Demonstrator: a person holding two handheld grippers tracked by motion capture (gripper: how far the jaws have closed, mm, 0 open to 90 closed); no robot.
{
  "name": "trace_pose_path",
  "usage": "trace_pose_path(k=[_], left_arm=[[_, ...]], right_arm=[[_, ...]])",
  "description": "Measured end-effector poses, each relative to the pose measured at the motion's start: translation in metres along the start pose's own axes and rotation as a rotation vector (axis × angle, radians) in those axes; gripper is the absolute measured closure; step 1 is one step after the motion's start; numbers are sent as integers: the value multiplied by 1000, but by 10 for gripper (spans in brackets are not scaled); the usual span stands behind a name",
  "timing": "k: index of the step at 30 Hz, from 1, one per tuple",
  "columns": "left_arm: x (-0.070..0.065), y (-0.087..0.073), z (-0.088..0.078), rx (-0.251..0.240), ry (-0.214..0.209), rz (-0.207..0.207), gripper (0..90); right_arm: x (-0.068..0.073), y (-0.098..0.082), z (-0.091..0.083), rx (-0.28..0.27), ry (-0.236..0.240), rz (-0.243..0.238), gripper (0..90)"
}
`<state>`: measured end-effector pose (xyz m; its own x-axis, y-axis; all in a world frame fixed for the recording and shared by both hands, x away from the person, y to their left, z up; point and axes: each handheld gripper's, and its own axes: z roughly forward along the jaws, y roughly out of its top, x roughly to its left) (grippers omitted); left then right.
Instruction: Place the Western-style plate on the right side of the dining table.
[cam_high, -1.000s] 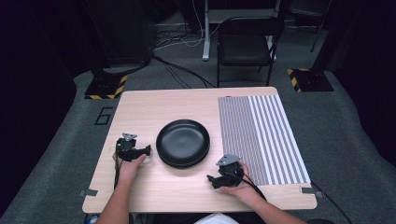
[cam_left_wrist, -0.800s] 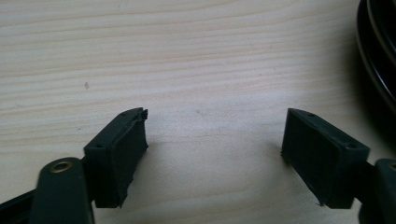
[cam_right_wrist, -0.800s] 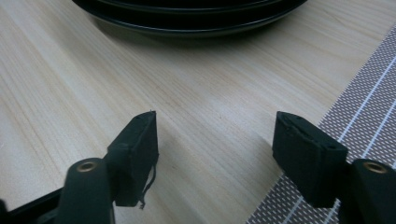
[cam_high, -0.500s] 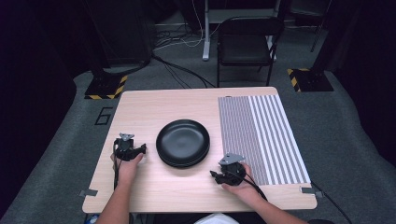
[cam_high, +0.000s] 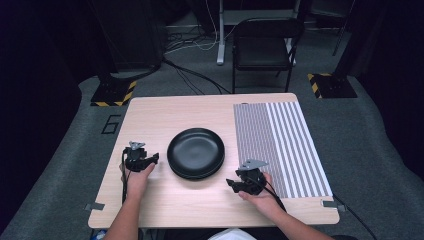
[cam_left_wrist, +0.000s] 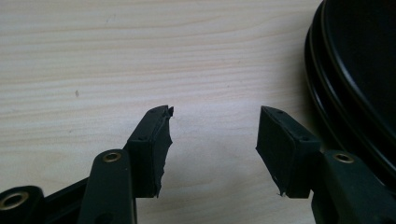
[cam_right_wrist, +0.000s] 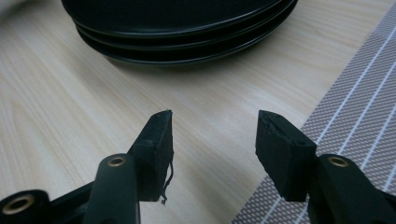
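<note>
A "6" (cam_high: 111, 124) is marked on the floor left of the bench (cam_high: 165, 110). The left claw (cam_high: 154, 159), jaws apart with nothing between after just closing partway, sits just left of the glossy black stacked plates (cam_high: 195, 152) at mid-bench. The right claw (cam_high: 231, 184), likewise apart and empty, lies near their right, beside the grey striped placemat (cam_high: 280, 145).

**A staged recording space, more lab than home**

A small pale wooden worktop (cam_high: 165, 200) stands alone on grey carpet (cam_high: 70, 165), ringed by dark curtains. Loose cables (cam_high: 190, 75) trail over the floor behind it. Weighted bases edged in yellow-and-black hazard tape (cam_high: 112, 95) sit at both far corners. A black folding chair (cam_high: 262, 45) stands beyond. Strips of tape (cam_high: 94, 206) mark the worktop's near corners.
</note>
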<state>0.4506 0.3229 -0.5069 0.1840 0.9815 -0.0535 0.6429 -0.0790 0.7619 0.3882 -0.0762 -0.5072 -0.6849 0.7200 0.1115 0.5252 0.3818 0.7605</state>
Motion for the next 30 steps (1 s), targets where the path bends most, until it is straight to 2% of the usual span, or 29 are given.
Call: trace_pose_path(k=[5,7,9,13,15,18,23,30], left_arm=[[-4,4,-5,-18,-37,3,433],[-4,5,-7,-23,-50,-11,435],[-4,7,-9,-38,-74,-40,441],[-6,9,-12,-36,-82,-42,446],[-7,10,-13,-35,-90,-37,446],[-8,11,-16,-38,-106,-32,454],[-15,19,-25,-54,-133,-18,465],[-24,31,-34,-61,-140,0,480]], right_arm=[[-6,7,-4,2,-42,-5,447],[-7,8,-5,-3,-46,-7,449],[-8,10,-5,-3,-64,-36,456],[-10,16,-5,-31,-80,-63,433],[-11,20,-5,-69,-89,-77,430],[-13,25,-6,-84,-82,-67,427],[-17,35,-9,-75,-65,-43,423],[-22,45,-12,-89,-54,-31,437]])
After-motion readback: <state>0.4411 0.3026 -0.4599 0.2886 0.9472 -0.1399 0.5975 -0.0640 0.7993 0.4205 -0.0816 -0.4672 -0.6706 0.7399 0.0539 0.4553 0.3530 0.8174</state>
